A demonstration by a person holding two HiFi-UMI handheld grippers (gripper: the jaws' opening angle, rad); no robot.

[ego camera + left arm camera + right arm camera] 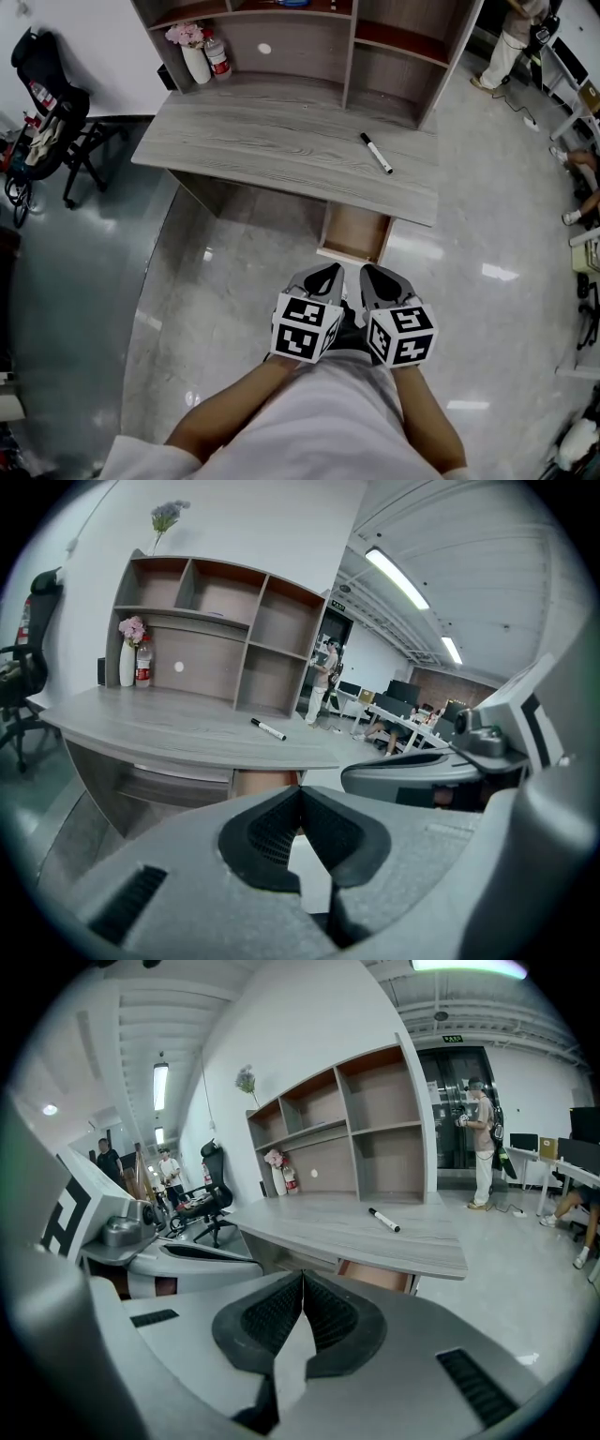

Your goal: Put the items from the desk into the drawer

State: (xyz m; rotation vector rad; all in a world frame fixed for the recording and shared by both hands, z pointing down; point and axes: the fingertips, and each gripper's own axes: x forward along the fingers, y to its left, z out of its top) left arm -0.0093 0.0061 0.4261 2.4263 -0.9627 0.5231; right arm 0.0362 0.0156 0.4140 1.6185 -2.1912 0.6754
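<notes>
A black-and-white marker pen (377, 153) lies on the grey wooden desk (262, 141), toward its right end; it also shows as the marker (268, 729) and the marker (383, 1221). Below the desk's right part a brown drawer (354, 234) stands pulled out, and nothing shows inside it. My left gripper (324, 275) and right gripper (377, 278) are held side by side close to my body, well short of the desk. Both are shut with nothing between the jaws, tips touching.
A white vase with pink flowers (194, 54) and a red-labelled bottle (217, 54) stand at the desk's back left under the shelf unit (349, 47). A black office chair (52, 117) stands left of the desk. A person (511, 42) stands at the far right.
</notes>
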